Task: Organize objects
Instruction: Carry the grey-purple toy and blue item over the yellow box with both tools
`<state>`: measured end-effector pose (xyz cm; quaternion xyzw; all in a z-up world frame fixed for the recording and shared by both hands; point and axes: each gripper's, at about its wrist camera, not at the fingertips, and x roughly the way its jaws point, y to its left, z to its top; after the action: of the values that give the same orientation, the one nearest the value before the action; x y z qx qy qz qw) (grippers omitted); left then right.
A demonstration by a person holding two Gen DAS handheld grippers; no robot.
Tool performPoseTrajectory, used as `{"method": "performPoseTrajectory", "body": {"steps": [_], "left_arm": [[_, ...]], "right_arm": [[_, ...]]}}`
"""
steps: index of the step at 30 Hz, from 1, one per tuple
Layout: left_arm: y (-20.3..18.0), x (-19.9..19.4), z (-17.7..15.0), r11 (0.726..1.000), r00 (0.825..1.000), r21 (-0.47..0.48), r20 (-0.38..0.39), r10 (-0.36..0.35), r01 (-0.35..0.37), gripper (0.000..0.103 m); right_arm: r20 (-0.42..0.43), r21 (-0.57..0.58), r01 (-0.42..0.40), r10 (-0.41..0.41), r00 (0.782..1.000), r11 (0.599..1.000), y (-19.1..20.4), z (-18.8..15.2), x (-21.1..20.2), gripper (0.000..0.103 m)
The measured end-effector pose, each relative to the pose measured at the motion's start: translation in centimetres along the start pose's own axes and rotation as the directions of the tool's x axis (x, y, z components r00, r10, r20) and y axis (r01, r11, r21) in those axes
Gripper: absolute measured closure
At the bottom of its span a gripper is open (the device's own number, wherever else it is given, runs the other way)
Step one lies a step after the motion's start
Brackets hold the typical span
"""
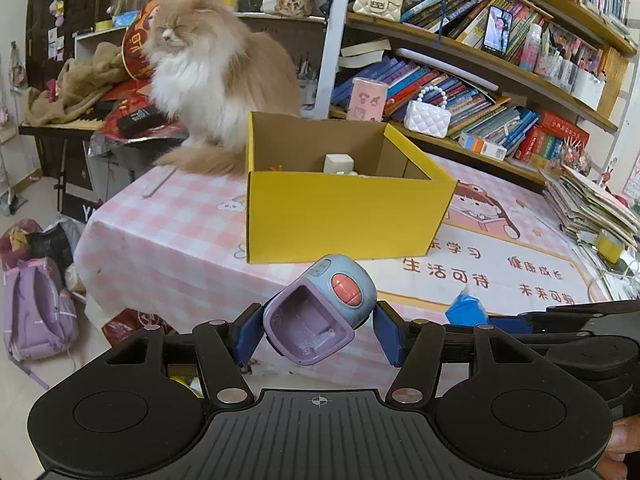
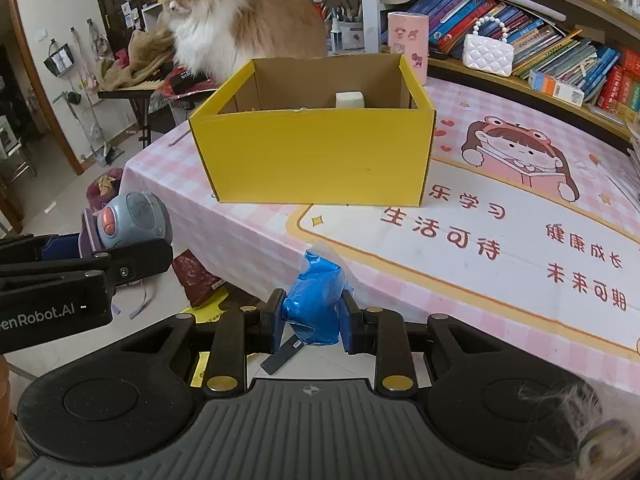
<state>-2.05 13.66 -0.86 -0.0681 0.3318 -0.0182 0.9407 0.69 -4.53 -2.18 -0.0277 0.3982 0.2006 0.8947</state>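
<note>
Both loads should clear the near wall of the open yellow cardboard box (image 2: 316, 156) on the counter's far-left part before release, away from the fluffy cat (image 1: 208, 80) behind it. The left gripper (image 1: 318, 330) pinches a blue-and-purple plastic toy (image 1: 320, 308); the right gripper (image 2: 314, 320) squeezes a crumpled blue plastic bag (image 2: 314, 304), both held above the counter's near edge.

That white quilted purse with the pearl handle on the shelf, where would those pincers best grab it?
Probably the pearl handle of the white purse, coming from above. The loop stands upright and clear over the body, thin enough to fit between two fingers, while the puffy body looks wide and books crowd close behind it.
</note>
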Motion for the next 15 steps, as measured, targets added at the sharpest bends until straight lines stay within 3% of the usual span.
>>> {"method": "performPoseTrajectory", "body": {"steps": [6, 15], "left_arm": [[0.2, 1.0, 3.0, 1.000, 0.999, -0.012, 0.047, 0.006, -0.005, 0.045], [-0.9, 4.7, 10.1, 0.999, 0.983, -0.014, 0.177, 0.042, -0.040, 0.045]], "right_arm": [[0.100, -0.006, -0.009, 0.009, 0.995, 1.000, -0.9, 3.1, 0.3, 0.078], [0.268, -0.060, 0.019, -0.002, 0.963, 0.998, -3.0, 12.3, 3.0, 0.078]]}}
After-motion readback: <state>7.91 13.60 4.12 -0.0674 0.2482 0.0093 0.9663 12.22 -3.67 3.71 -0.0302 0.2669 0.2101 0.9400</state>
